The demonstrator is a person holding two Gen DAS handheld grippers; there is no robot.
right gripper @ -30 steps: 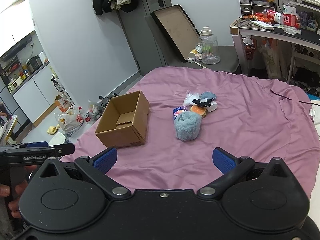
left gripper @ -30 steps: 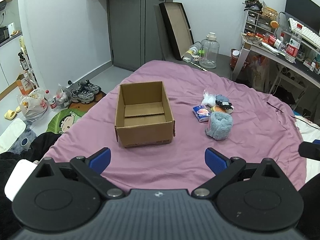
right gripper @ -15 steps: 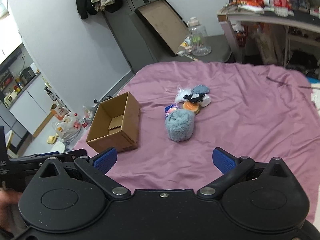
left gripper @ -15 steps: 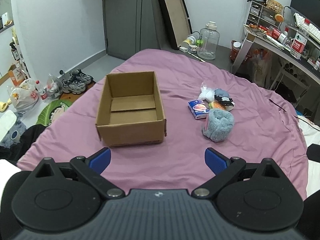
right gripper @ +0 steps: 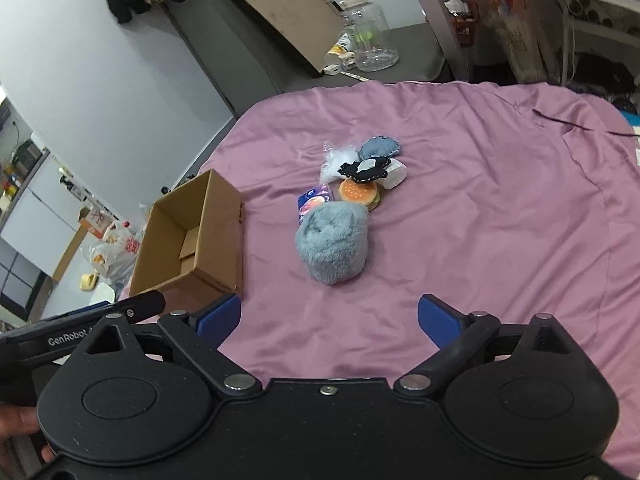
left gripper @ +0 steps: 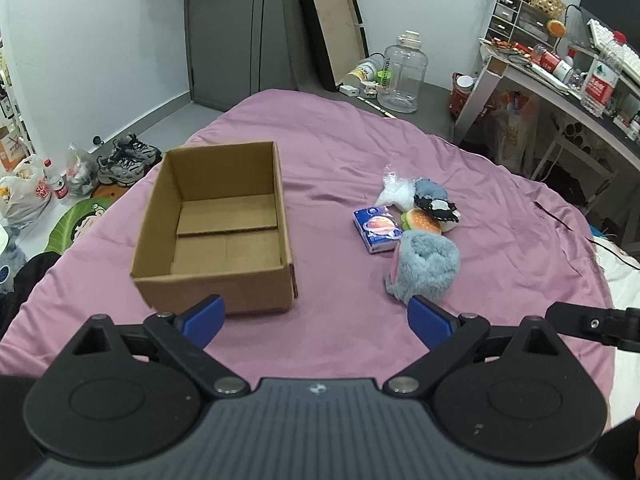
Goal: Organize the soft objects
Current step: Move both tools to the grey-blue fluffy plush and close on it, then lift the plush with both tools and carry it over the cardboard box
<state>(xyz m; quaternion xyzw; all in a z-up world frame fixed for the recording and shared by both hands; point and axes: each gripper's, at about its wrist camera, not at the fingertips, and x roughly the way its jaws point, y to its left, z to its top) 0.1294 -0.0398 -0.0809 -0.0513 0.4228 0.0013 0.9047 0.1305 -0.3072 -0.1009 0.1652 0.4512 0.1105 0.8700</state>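
"GenRobot" is showing in white on the left tool's black body at the right wrist view's lower left. Both the left tool (left gripper: 316, 314) and right tool (right gripper: 329, 316) are gaping wide, gripping nothing. The fluffy grey-blue plush ball (right gripper: 333, 243) is lying just ahead of the right tool; the open brown cardboard box (left gripper: 218, 226) is sitting ahead-left on the mauve bed sheet (right gripper: 500, 208), with bare sheet stretching rightward.

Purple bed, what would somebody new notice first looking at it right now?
Probably the open cardboard box on the left of the purple bedspread, with nothing inside. To its right sits a cluster of soft things, the fluffy blue-grey plush nearest, a small burger toy behind it. Both the left gripper and right gripper are open, holding nothing.
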